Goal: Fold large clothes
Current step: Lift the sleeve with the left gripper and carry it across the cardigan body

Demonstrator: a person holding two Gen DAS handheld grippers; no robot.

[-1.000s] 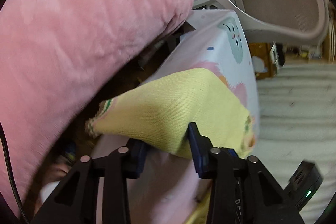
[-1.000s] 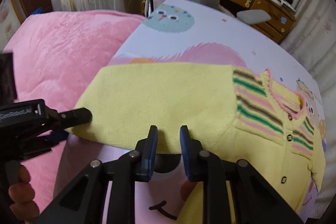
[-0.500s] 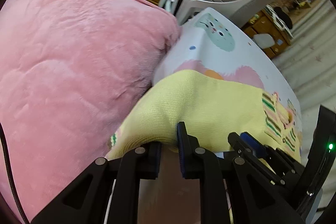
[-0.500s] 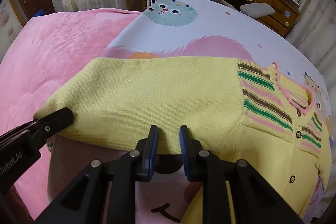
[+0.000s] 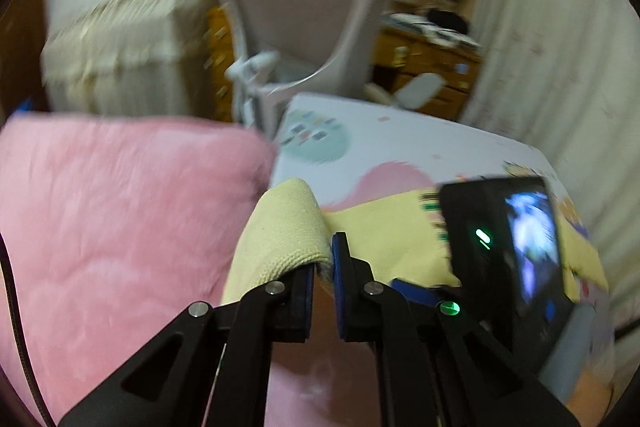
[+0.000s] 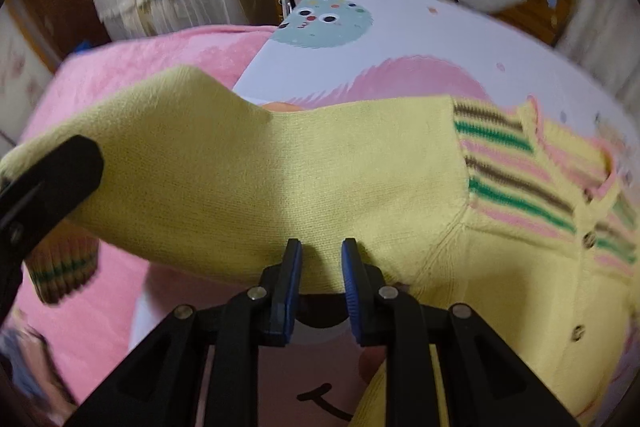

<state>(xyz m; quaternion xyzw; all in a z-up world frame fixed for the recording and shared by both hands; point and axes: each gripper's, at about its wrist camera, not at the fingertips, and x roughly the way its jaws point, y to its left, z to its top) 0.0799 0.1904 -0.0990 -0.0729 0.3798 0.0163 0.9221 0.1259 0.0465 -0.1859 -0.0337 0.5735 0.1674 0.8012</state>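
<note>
A yellow knit cardigan [image 6: 248, 179] with a striped yoke and buttons lies on a cartoon-print sheet [image 6: 400, 39]. Its sleeve is lifted off the sheet. My right gripper [image 6: 320, 259] is shut on the sleeve's near edge, close to the armpit. My left gripper [image 5: 323, 263] is shut on the sleeve's far end, which drapes over its left finger [image 5: 300, 283]. The striped cuff [image 6: 60, 271] hangs below the left gripper, which shows in the right wrist view [image 6: 48, 183]. The right gripper's body [image 5: 504, 247] shows at the right of the left wrist view.
A pink plush blanket [image 5: 100, 227] lies to the left of the sheet. A pink office chair [image 5: 296, 11] stands behind the bed. Wooden drawers [image 5: 424, 55] and a cloth-covered piece of furniture [image 5: 120, 39] are further back. A curtain [image 5: 560, 47] hangs on the right.
My left gripper has lifted and swung right with the sleeve end, so the sleeve now folds upward. The right gripper has kept its grip and moved closer to the sweater.
</note>
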